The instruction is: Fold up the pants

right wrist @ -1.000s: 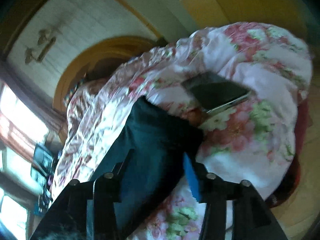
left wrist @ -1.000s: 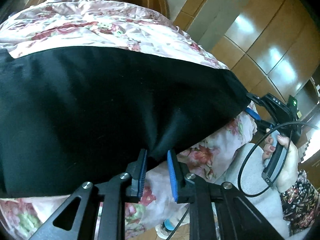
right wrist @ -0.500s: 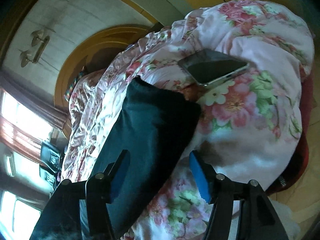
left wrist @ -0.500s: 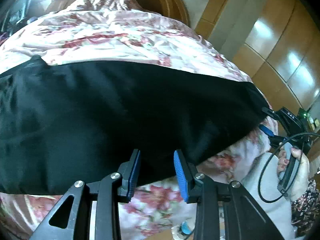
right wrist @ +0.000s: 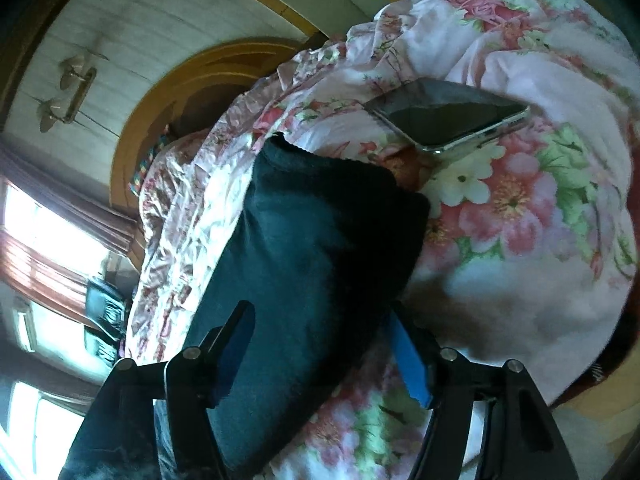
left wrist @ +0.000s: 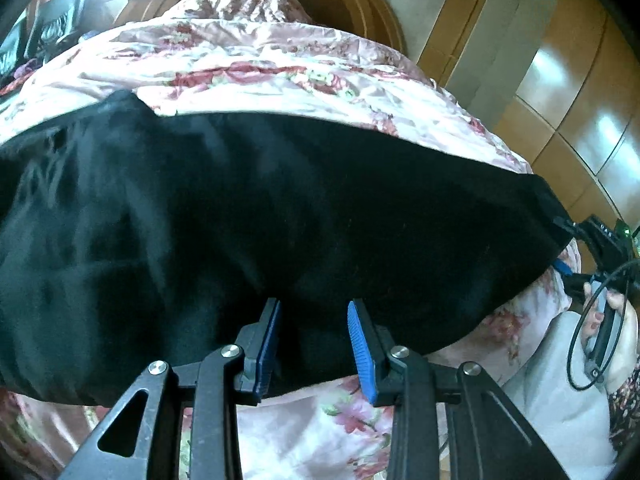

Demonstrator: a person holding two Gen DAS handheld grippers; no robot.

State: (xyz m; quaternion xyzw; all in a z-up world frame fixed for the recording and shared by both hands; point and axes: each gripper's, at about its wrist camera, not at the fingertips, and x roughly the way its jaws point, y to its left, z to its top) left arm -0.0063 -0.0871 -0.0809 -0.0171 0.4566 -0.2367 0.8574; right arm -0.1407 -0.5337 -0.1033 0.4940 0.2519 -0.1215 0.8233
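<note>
Black pants (left wrist: 280, 220) lie spread across a pink floral quilt (left wrist: 280, 76) on the bed. Left gripper (left wrist: 314, 340) is spread apart at the near edge of the cloth, gripping nothing; right gripper (right wrist: 320, 360) is likewise spread wide, straddling the narrow end. Beyond that end, a dark phone (right wrist: 444, 114) rests on the quilt

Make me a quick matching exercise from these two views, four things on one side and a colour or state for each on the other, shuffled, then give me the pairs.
Things:
1. pants
2. phone
3. quilt
4. left gripper

Descriptions:
A. pink, floral print
B. open, at the cloth's near edge
C. black, spread flat
D. dark screen, lying face up

Pairs: 1-C, 2-D, 3-A, 4-B
</note>
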